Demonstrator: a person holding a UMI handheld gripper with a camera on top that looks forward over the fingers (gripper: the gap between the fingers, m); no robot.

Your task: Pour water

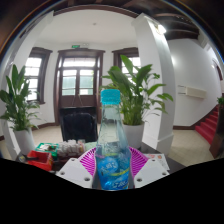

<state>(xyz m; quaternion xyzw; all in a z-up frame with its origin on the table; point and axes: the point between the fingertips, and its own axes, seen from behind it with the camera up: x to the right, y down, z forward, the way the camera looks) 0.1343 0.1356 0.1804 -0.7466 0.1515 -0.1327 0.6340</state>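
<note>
While the gripper (113, 168) sits low centre of the frame, a clear water bottle (113, 140) with a light blue cap stands upright between its two fingers. Magenta pads (88, 160) show on both sides of the bottle's lower body, tight against it, so the fingers look closed onto the bottle, only about a bottle's width apart. Blue label on the bottle's lower part, water visible inside. Behind the bottle, centre frame, a dark wooden double door (78, 82) with glass panes. Leafy potted plant (143, 95) right of centre, just behind the bottle; another potted plant (17, 100) at left. Red and green items (42, 155) low left, too small to identify. White pillar (152, 60) upper right of centre. Red staircase (208, 125) at far right. Pale floor (185, 145) around.
</note>
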